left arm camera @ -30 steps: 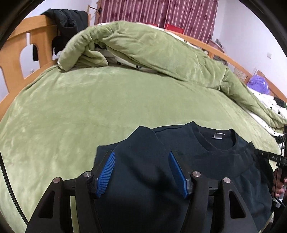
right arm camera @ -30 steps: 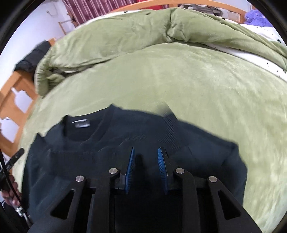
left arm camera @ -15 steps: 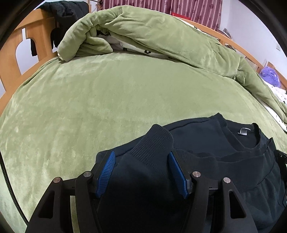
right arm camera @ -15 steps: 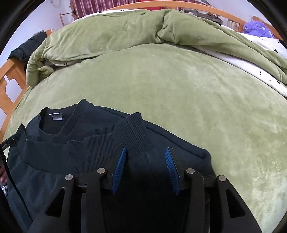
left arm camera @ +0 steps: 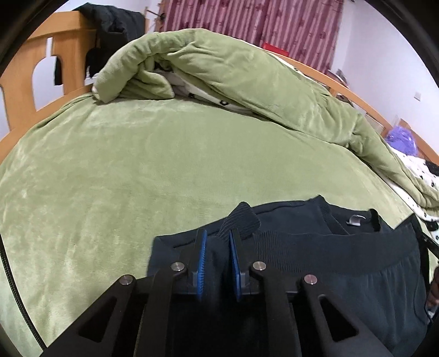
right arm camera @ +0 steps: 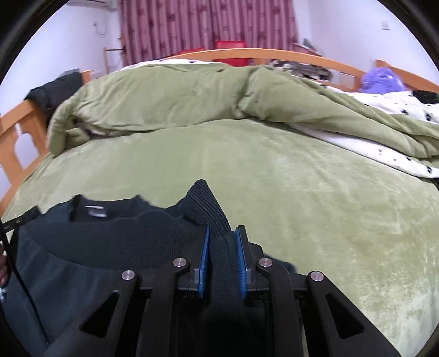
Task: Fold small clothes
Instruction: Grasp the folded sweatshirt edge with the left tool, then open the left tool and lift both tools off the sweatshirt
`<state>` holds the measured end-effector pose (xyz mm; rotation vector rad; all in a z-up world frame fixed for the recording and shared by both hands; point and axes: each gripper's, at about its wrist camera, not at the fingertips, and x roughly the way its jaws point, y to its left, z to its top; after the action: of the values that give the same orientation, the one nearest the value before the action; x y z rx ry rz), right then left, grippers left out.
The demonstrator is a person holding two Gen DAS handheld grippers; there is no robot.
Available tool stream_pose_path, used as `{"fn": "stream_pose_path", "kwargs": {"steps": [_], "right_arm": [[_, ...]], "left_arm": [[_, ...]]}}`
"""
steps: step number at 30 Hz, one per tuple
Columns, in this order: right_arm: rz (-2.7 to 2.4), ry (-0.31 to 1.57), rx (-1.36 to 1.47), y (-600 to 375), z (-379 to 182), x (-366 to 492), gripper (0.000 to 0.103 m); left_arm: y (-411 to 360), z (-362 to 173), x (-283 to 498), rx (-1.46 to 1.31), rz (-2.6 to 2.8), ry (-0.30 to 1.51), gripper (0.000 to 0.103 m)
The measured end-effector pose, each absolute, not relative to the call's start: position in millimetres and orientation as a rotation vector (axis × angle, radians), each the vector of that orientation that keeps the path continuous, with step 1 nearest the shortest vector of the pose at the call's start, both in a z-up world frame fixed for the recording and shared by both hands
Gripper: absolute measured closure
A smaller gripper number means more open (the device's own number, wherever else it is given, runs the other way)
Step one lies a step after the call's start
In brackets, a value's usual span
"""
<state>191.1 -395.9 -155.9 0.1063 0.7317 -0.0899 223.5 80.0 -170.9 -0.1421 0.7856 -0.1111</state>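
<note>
A dark navy sweater (left arm camera: pixel 329 255) lies on the green bed cover (left arm camera: pixel 109 178), its ribbed hem folded up just below the collar and grey label (left arm camera: pixel 356 219). My left gripper (left arm camera: pixel 217 239) is closing and its blue pads pinch the hem's left end; a ribbed corner (left arm camera: pixel 241 219) sticks up beyond the fingertips. In the right wrist view the sweater (right arm camera: pixel 109 236) fills the lower left. There my right gripper (right arm camera: pixel 222 236) is closing on the hem's right end, with fabric bunched between its pads and a ribbed corner (right arm camera: pixel 203 200) standing up ahead.
A bunched green duvet (left arm camera: pixel 233 74) over a white spotted sheet (right arm camera: pixel 384 104) lies across the far side of the bed. A wooden bed frame (left arm camera: pixel 24 90) with a dark jacket (left arm camera: pixel 115 24) is at the left. A purple object (right arm camera: pixel 381 79) sits at the far right.
Both pairs of jaws have narrowed onto the sweater's hem, and its ribbed corners now stand up between the pads. The right view has tilted up and shows more of the room.
</note>
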Motion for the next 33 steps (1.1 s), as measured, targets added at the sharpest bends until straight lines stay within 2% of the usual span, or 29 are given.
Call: {"fn": "stream_pose_path", "kwargs": {"steps": [6, 8, 12, 15, 21, 33], "right_arm": [[-0.176, 0.874, 0.061, -393, -190, 214, 0.084], [-0.183, 0.887, 0.022, -388, -191, 216, 0.08], [-0.205, 0.886, -0.007, -385, -179, 211, 0.072], [-0.193, 0.872, 0.025, -379, -165, 198, 0.07], [-0.129, 0.851, 0.055, -348, -144, 176, 0.068], [0.044, 0.87, 0.092, -239, -147, 138, 0.068]], "left_arm": [[72, -174, 225, -0.109, -0.117, 0.802, 0.081], [74, -176, 227, -0.121, -0.116, 0.824, 0.08], [78, -175, 225, -0.139, -0.101, 0.834, 0.068], [81, -170, 218, -0.13, -0.087, 0.842, 0.056], [94, -160, 192, -0.13, -0.075, 0.84, 0.048], [137, -166, 126, -0.139, -0.051, 0.877, 0.046]]}}
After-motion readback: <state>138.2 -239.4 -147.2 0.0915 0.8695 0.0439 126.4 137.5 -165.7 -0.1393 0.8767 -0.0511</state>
